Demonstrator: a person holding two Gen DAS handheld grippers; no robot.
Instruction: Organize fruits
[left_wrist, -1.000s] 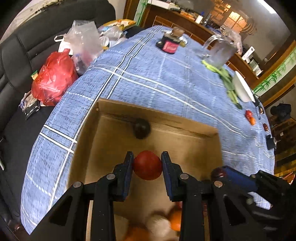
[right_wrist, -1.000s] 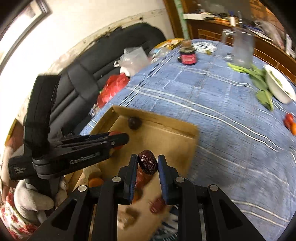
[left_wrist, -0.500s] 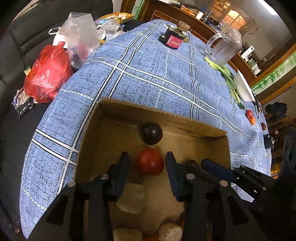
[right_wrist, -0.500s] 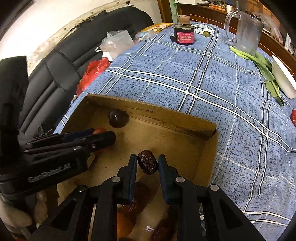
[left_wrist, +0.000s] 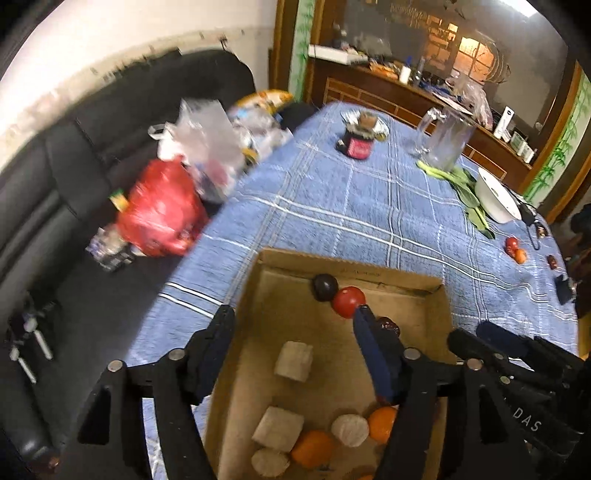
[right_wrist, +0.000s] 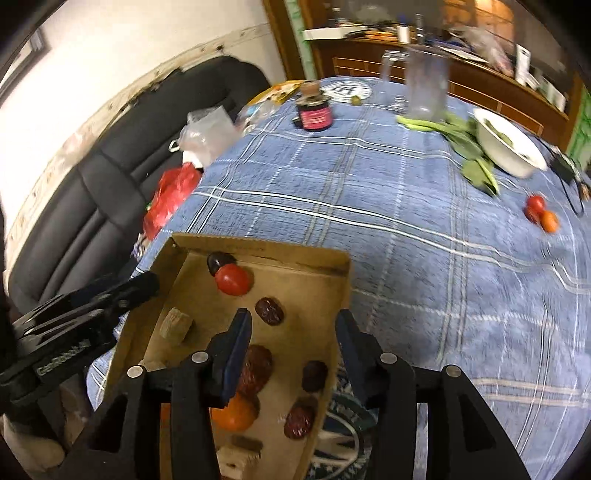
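Above the cardboard box (left_wrist: 406, 280) on the blue plaid table (right_wrist: 406, 221), left gripper (left_wrist: 293, 325) and right gripper (right_wrist: 293, 325) both empty, jaws just opening, red tomato (right_wrist: 232, 279) touching dark plum (right_wrist: 216, 260) by the far wall, wrinkled date (right_wrist: 270, 311) near them.

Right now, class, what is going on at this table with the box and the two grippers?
A person is sorting fruit into a cardboard box on the blue checked tablecloth. Both grippers have just been opening and hold nothing: the left gripper has let go of a red tomato, now beside a dark plum, and the right gripper has dropped a wrinkled date. A few fruits lie outside on the cloth.
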